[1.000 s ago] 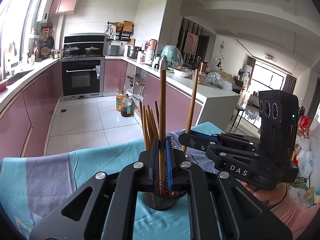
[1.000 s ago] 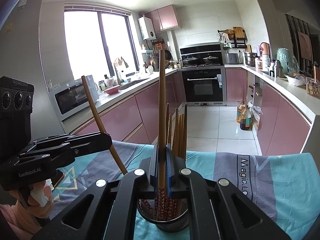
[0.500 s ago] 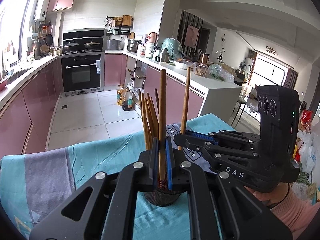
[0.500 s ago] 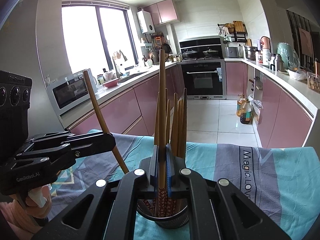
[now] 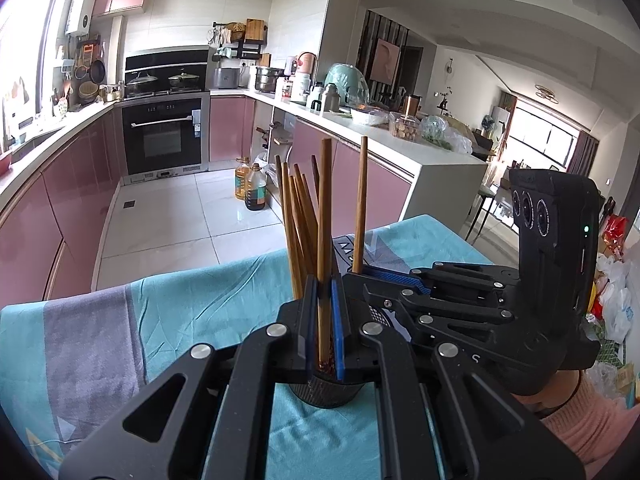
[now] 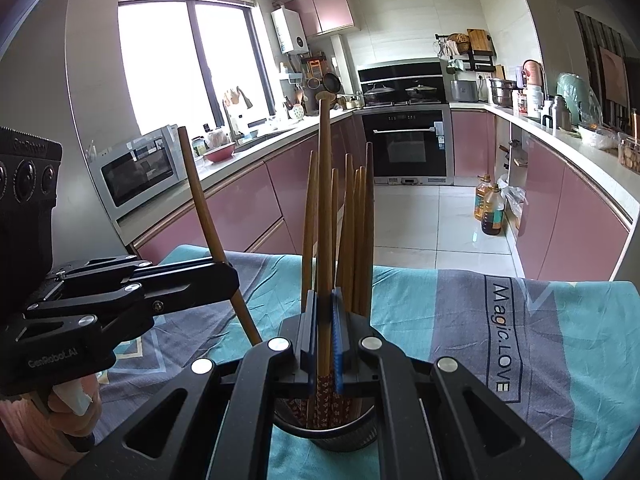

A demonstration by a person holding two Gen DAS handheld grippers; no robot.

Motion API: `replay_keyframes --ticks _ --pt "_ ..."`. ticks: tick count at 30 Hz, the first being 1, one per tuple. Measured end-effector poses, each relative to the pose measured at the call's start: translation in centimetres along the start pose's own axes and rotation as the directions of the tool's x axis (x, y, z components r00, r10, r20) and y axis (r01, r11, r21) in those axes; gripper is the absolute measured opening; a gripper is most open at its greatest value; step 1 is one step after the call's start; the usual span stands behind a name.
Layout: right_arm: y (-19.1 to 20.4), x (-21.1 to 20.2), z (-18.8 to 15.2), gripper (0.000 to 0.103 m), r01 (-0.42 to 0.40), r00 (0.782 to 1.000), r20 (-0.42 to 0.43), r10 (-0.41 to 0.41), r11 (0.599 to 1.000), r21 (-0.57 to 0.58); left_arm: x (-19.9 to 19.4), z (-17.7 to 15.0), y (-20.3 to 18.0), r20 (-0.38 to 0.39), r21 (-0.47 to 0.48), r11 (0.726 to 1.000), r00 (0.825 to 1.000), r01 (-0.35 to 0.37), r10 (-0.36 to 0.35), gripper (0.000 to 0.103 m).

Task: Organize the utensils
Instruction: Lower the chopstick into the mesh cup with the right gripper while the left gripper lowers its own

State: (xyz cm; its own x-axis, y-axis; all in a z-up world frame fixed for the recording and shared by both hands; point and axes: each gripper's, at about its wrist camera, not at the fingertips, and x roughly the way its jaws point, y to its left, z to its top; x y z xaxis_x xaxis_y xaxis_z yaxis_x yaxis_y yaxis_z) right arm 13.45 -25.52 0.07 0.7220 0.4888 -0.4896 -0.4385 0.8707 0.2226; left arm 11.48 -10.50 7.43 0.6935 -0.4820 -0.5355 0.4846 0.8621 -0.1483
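A dark mesh cup [image 5: 325, 394] stands on the teal cloth, holding several wooden chopsticks [image 5: 298, 232]. My left gripper [image 5: 324, 292] is shut on one upright chopstick [image 5: 325, 216] whose patterned lower end dips into the cup. From the right, my right gripper [image 5: 354, 276] reaches in, shut on another chopstick [image 5: 362, 200]. In the right wrist view that gripper [image 6: 325, 300] clamps its chopstick [image 6: 325, 200] above the cup [image 6: 324, 438]. There my left gripper [image 6: 230, 280] comes from the left with its chopstick [image 6: 200, 208] slanted.
The table is covered by a teal and grey cloth [image 6: 520, 320]. Its far edge drops to a tiled kitchen floor [image 5: 160, 216]. Pink cabinets, an oven [image 6: 408, 148] and oil bottles [image 5: 252, 188] stand well beyond. A hand in a pink sleeve [image 5: 592, 420] holds the right gripper.
Both grippers have sunk a little with their chopsticks, whose lower ends sit deeper toward the cup. In the left wrist view the right gripper's chopstick has drawn closer and stands straighter.
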Motion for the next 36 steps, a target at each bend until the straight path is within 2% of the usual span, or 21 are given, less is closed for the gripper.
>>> replay_keyframes --ticks 13,36 --pt "-0.6 1.3 -0.3 0.006 0.003 1.000 -0.031 -0.003 1.000 0.012 2.5 -0.4 0.7 -0.046 -0.004 1.000 0.999 -0.006 0.005 0.007" --pt "-1.1 2.3 0.0 0.007 0.002 0.999 -0.045 -0.001 1.000 0.022 5.6 -0.7 2.7 -0.079 -0.032 0.999 0.997 -0.010 0.007 0.008"
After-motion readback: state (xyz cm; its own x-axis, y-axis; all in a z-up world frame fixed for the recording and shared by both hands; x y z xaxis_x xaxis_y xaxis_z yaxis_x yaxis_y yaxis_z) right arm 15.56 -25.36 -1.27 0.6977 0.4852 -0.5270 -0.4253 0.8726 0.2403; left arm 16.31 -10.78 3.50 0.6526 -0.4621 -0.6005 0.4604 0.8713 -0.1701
